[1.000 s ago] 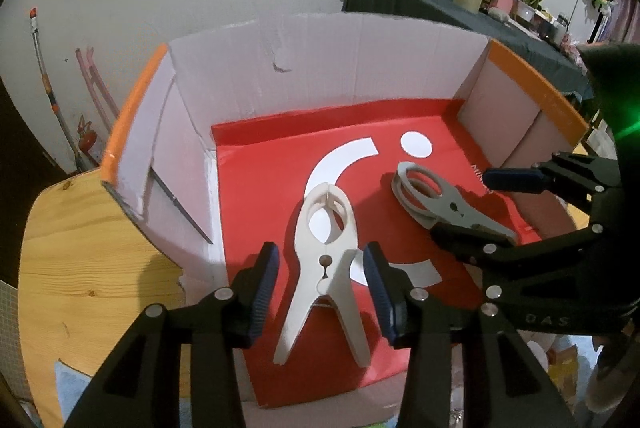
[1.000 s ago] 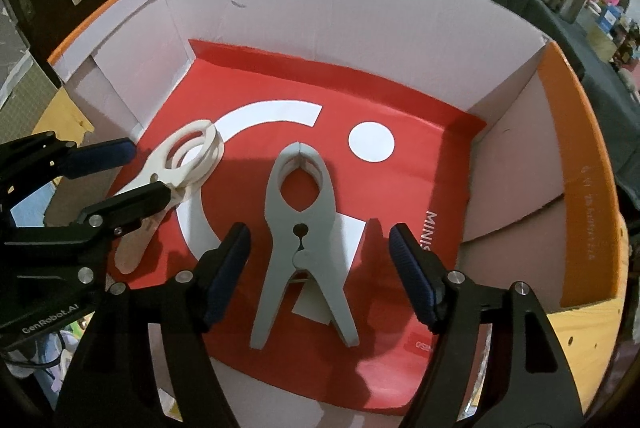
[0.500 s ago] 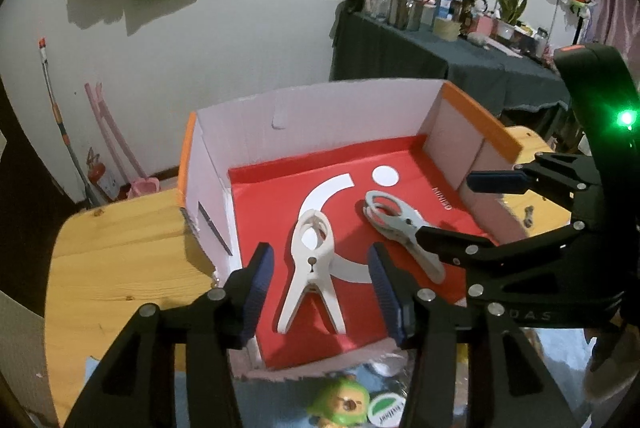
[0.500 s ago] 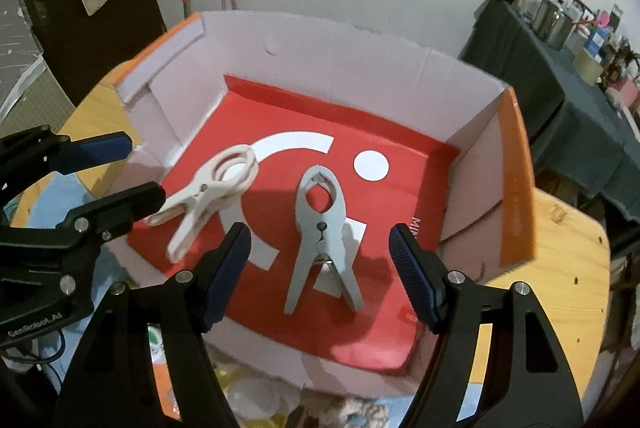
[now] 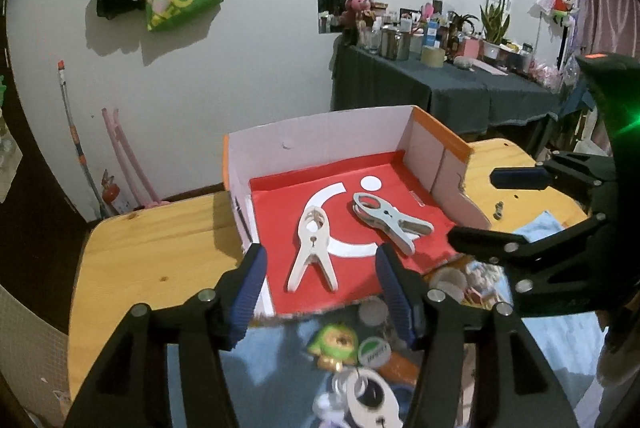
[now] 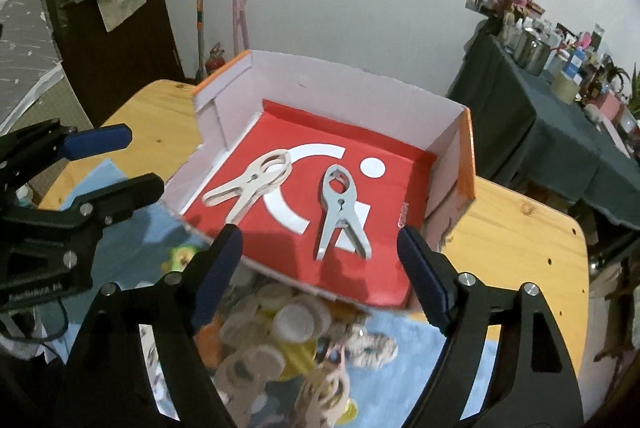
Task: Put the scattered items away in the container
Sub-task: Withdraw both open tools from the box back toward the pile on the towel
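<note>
**Two clips in the box, both claws empty**

While both claws hang above the near edge of the cardboard box (image 5: 332, 132), each has just been spreading its jaws, and nothing sits between either pair. The left claw (image 5: 320, 288) stands partly open, its blue pads (image 5: 250, 292) framing the white clip (image 5: 312, 248) that lies flat on the box's red floor. The right claw (image 6: 320, 280) is spread wider, over the box's near rim. The grey clip (image 6: 340, 212) lies on that same red floor, just beside the white one and apart from it, nearer the box's orange-edged side wall. Outside the box, against its near rim, a blurred heap of scattered items (image 6: 280, 332) rests on a blue cloth (image 6: 420, 356) on the wooden table (image 5: 152, 248): pale round discs, a green toy figure (image 5: 334, 344), and further clips I cannot make out clearly.
</note>
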